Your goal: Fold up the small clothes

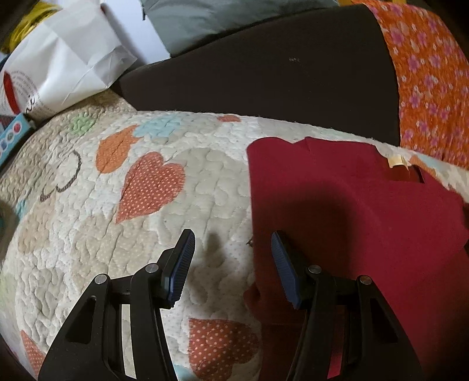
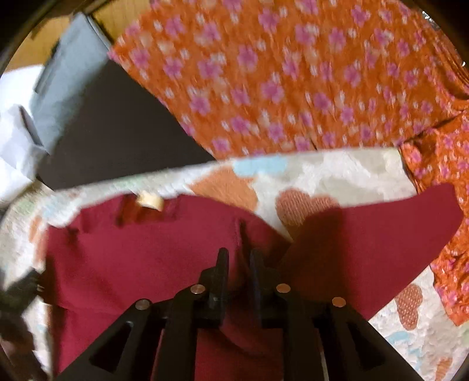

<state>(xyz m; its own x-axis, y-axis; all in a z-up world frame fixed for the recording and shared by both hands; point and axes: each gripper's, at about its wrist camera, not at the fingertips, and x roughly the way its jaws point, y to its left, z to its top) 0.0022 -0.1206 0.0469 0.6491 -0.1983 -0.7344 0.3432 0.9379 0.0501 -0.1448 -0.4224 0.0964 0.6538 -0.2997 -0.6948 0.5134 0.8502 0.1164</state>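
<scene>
Quilted heart-print bedspread (image 1: 164,234) meets a dark sofa (image 1: 263,76) draped in orange floral cloth (image 2: 278,73), where a red garment (image 2: 140,258) lies under the barely parted right gripper (image 2: 239,258), beside the released left gripper (image 1: 233,243).

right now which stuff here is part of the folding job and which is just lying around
For the job: red garment, orange floral garment, left gripper, right gripper.

Lying about: white paper bag, grey cushion, heart-print quilt underneath.
</scene>
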